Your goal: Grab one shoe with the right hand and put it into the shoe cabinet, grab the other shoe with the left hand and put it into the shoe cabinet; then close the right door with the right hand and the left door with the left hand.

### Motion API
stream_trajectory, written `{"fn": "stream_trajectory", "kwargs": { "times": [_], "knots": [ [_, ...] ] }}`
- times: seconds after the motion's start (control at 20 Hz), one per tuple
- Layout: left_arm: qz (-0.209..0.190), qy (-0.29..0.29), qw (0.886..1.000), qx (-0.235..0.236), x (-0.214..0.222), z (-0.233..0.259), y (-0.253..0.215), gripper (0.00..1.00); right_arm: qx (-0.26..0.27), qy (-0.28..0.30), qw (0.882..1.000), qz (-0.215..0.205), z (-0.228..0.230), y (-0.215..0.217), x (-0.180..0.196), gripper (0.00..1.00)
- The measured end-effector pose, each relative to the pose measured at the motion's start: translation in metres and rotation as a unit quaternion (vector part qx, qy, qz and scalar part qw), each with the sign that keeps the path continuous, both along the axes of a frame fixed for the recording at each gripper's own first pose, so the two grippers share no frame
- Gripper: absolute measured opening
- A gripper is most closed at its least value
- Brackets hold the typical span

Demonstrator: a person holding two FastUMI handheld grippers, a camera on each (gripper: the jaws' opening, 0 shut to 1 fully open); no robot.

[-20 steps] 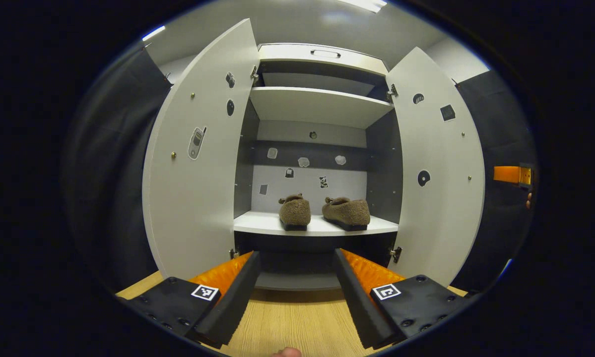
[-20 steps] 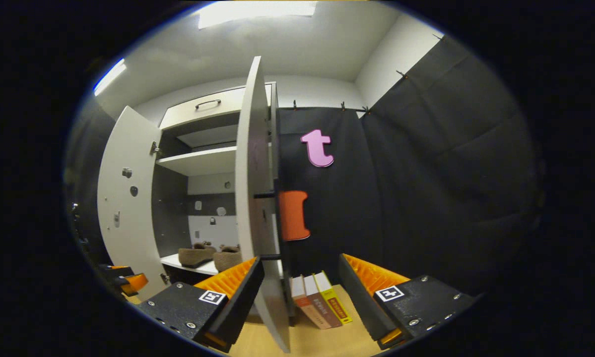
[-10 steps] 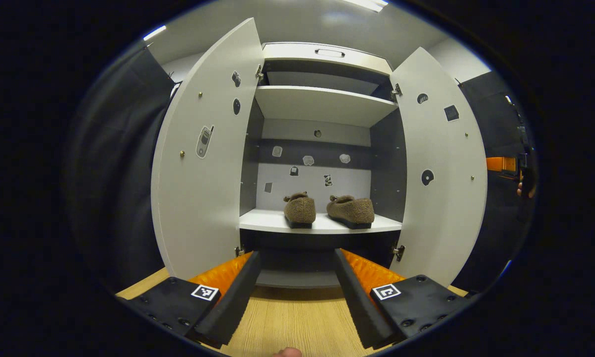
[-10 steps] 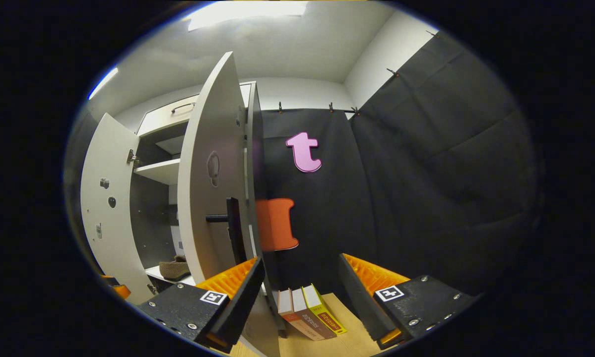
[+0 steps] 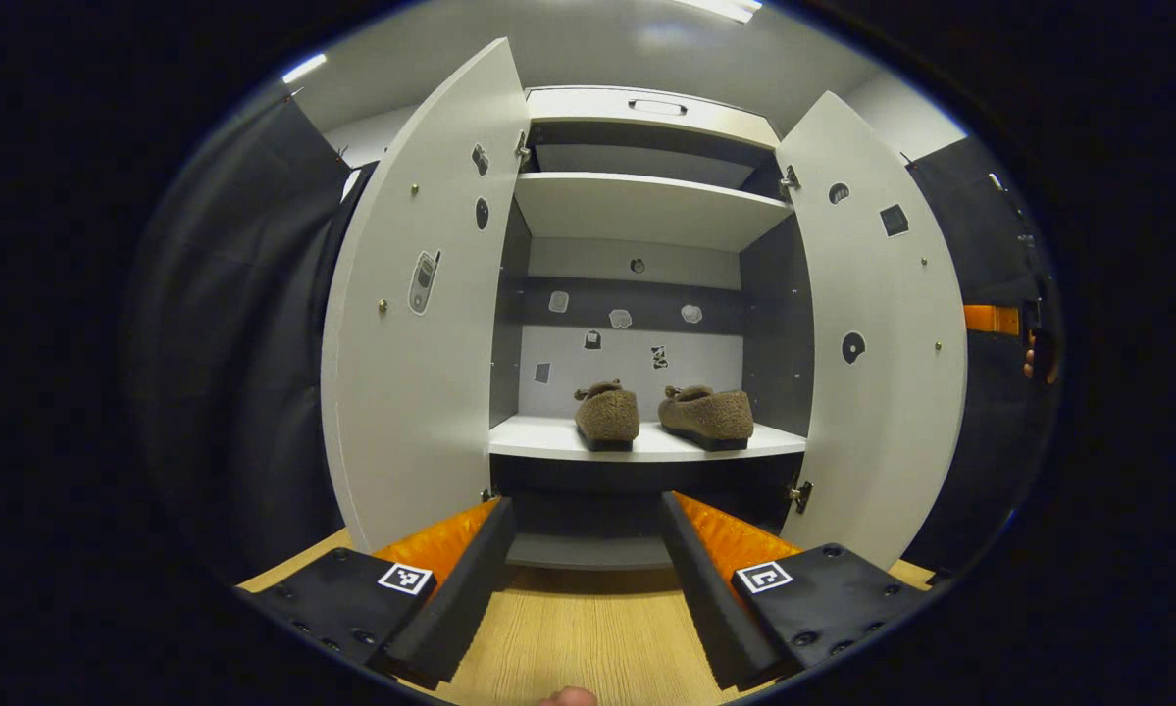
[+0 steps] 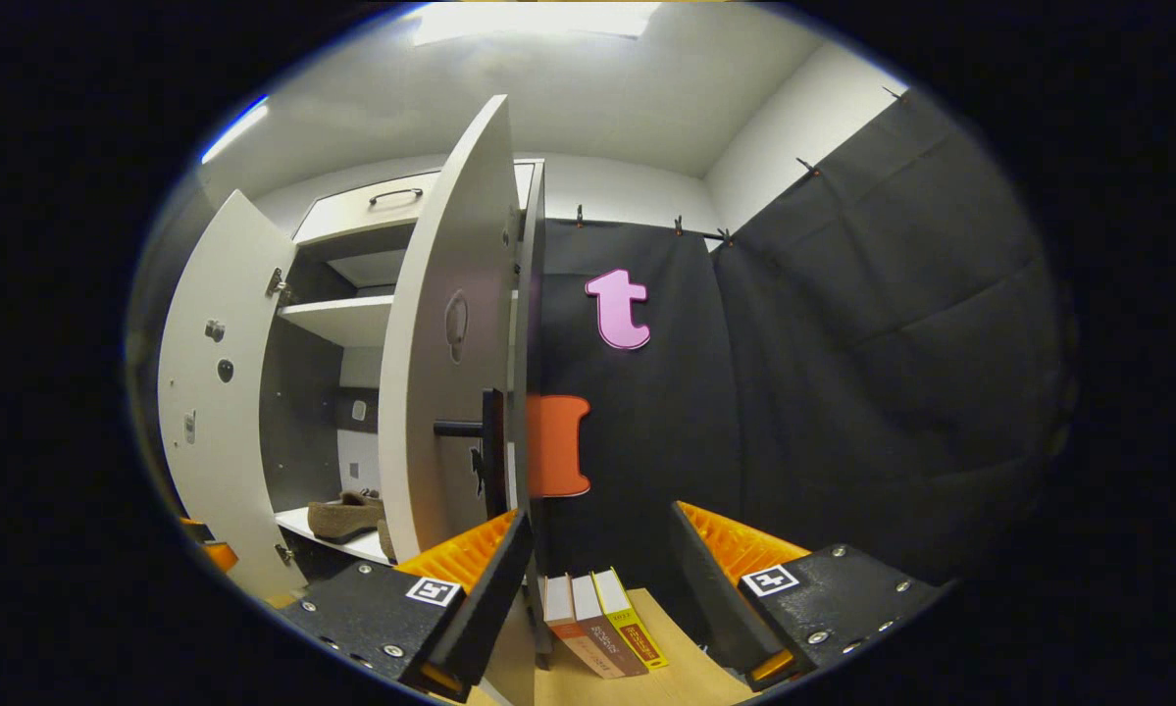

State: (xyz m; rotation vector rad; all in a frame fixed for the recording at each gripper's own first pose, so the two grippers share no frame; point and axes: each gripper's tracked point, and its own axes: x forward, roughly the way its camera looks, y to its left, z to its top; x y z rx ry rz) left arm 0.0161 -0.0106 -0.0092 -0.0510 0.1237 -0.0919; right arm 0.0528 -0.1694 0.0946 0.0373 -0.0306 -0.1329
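1. Your left claw (image 5: 588,559) is spread, facing the white shoe cabinet (image 5: 637,211); both fuzzy brown shoes (image 5: 607,415) sit on its shelf.
2. Your right claw (image 6: 597,579) is spread, straddling the right door's (image 6: 450,373) free edge.

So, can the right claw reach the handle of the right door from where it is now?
Probably yes. The right claw is open beside the right door, and the handle stands just above its left finger, with nothing between them.
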Motion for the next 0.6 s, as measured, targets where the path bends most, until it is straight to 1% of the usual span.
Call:
{"fn": "stream_trajectory", "kwargs": {
  "times": [0.1,0.2,0.4,0.6],
  "knots": [
    [0.001,0.000,1.000,0.000,0.000,0.000,0.002,0.97,0.003,0.002,1.000,0.006,0.001,0.010,0.000,0.89],
    [0.000,-0.002,1.000,-0.002,0.000,0.001,0.003,0.97,0.013,0.006,1.000,0.021,0.000,0.027,0.001,0.88],
    [-0.002,-0.004,1.000,-0.003,-0.001,0.003,0.007,0.97,0.010,0.009,0.998,0.067,0.001,0.067,0.005,0.88],
    [0.001,-0.005,1.000,-0.010,-0.003,0.004,0.012,0.97,0.015,0.005,0.993,0.117,0.001,0.107,0.016,0.88]
  ]
}}
